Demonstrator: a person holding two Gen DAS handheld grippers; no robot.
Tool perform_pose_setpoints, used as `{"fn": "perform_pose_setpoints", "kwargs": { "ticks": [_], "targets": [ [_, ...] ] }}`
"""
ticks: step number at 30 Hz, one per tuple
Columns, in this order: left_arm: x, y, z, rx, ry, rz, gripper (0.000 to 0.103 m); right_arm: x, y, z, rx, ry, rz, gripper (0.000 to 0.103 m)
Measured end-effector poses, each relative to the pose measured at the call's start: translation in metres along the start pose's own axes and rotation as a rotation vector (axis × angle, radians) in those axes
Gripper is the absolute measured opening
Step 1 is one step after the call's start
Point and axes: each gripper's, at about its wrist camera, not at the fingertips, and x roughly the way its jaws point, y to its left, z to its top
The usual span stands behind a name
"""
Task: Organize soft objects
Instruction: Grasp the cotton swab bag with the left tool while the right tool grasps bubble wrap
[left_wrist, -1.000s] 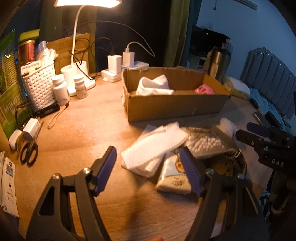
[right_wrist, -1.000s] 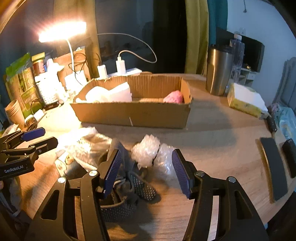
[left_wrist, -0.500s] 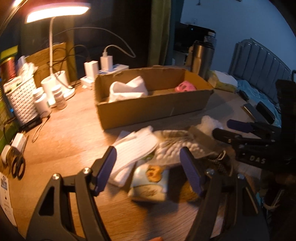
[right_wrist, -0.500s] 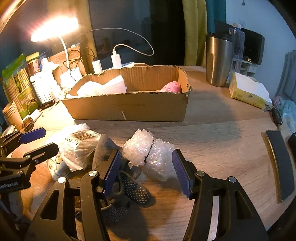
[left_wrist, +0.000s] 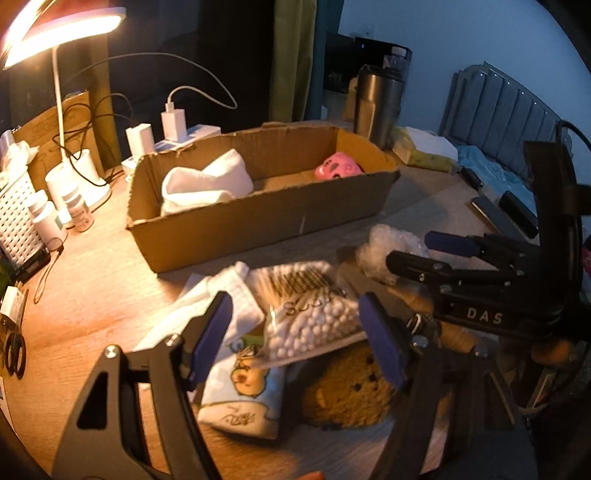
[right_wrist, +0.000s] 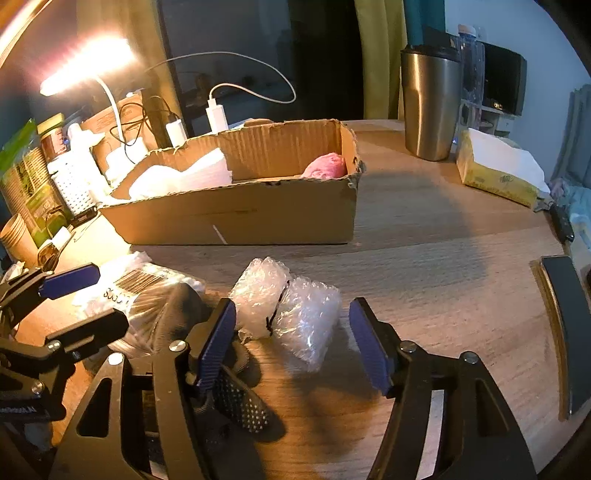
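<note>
Right tool (right_wrist: 291, 339) jaws apart, empty. Bubble-wrap bundle (right_wrist: 286, 310) on worktop (right_wrist: 443, 266) straight ahead between its fingers, long axis crosswise to them. Left tool (left_wrist: 295, 339) also apart, over cotton-swab bag (left_wrist: 314, 317). Cardboard box (right_wrist: 240, 218) beyond.

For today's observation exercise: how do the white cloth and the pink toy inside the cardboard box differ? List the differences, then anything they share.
1. Colour: the white cloth is plain white; the pink toy is bright pink.
2. Size: the cloth looks clearly bulkier than the toy.
3. Place: the cloth lies at the lamp-side end of the box; the toy sits at the opposite end, near the steel tumbler.

Shared: both already rest inside the box, untouched by either gripper.
</note>
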Motion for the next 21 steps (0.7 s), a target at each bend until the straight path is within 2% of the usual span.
{"fn": "perform_pose_setpoints", "kwargs": {
  "ticks": [3,6,9,11,21],
  "targets": [
    [0.004,-0.003,0.003,0.001,0.006,-0.009,0.073,0.002,-0.004,0.001,0.004,-0.002,0.002,0.069],
    [0.009,-0.007,0.005,0.009,0.018,-0.017,0.073,0.001,-0.009,0.003,0.014,-0.009,0.003,0.076],
    [0.017,-0.01,0.007,0.011,0.036,-0.022,0.077,0.003,-0.013,0.006,0.021,-0.01,0.006,0.078],
    [0.025,-0.009,0.008,0.006,0.058,-0.018,0.084,0.005,-0.015,0.008,0.019,-0.008,0.006,0.079],
    [0.034,-0.001,0.009,-0.036,0.08,-0.026,0.083,0.015,-0.014,0.01,0.001,0.027,0.04,0.077]
  ]
}}
